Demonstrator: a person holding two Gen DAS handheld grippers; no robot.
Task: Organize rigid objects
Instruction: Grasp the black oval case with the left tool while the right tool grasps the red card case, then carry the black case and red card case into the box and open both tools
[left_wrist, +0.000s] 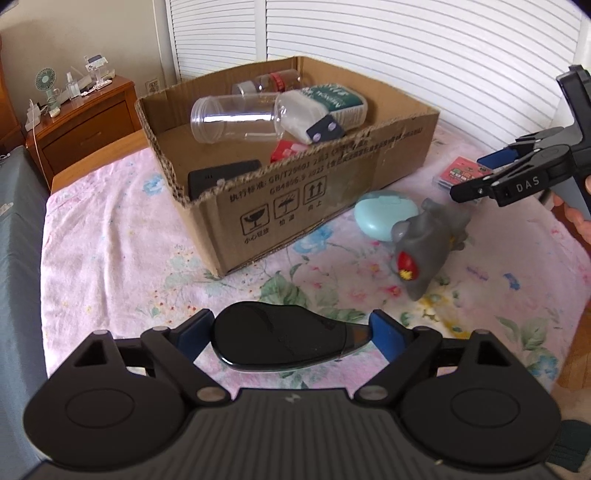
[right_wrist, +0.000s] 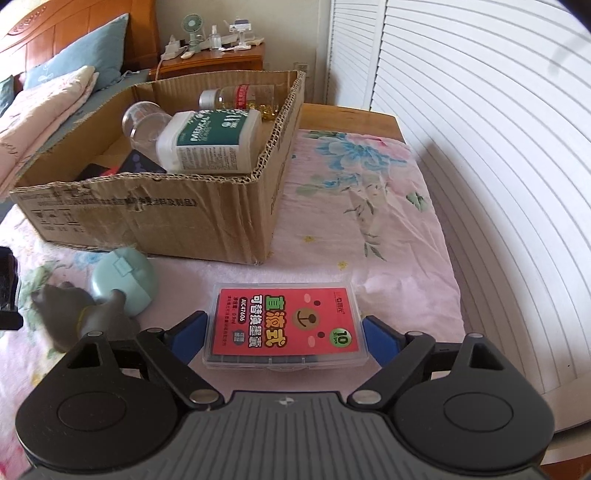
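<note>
My left gripper (left_wrist: 286, 334) is shut on a glossy black computer mouse (left_wrist: 280, 336), held above the floral bedsheet in front of the cardboard box (left_wrist: 332, 195). My right gripper (right_wrist: 284, 332) has its blue pads on both sides of a clear case with a red label (right_wrist: 284, 325) that lies on the sheet; they look close to or touching its sides. The right gripper also shows in the left wrist view (left_wrist: 476, 184), over the same case (left_wrist: 461, 173). A grey shark toy (left_wrist: 424, 247) and a light blue oval case (left_wrist: 384, 214) lie beside the box.
The box holds a clear jar (left_wrist: 236, 118), a white and green bottle (right_wrist: 210, 140), a small red-capped bottle (left_wrist: 277, 81) and a black flat device (left_wrist: 221, 177). A wooden nightstand (left_wrist: 85, 122) stands at the back left. White louvred doors (right_wrist: 480, 147) run along the right.
</note>
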